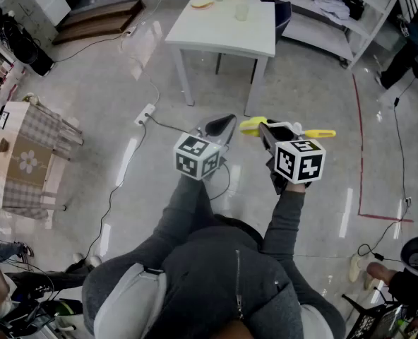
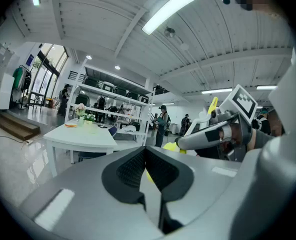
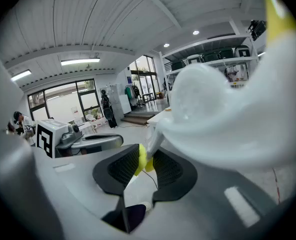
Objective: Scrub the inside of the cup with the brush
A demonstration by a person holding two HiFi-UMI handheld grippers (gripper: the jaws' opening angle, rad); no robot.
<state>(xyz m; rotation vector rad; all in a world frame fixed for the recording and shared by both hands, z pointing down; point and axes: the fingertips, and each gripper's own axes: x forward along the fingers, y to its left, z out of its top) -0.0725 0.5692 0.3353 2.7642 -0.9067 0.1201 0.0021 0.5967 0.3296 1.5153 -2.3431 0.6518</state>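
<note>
Two hand-held grippers hang over the glossy floor (image 1: pixel 124 104): the left hand-held gripper (image 1: pixel 219 127) has its ribbed black jaws pressed together on nothing, and the right hand-held gripper (image 1: pixel 267 129) pinches one yellow-and-white plastic brush (image 1: pixel 253 126). One small translucent cup (image 1: pixel 241 10) stands well apart on the white counter (image 1: pixel 223 37), too small to make out in detail.
</note>
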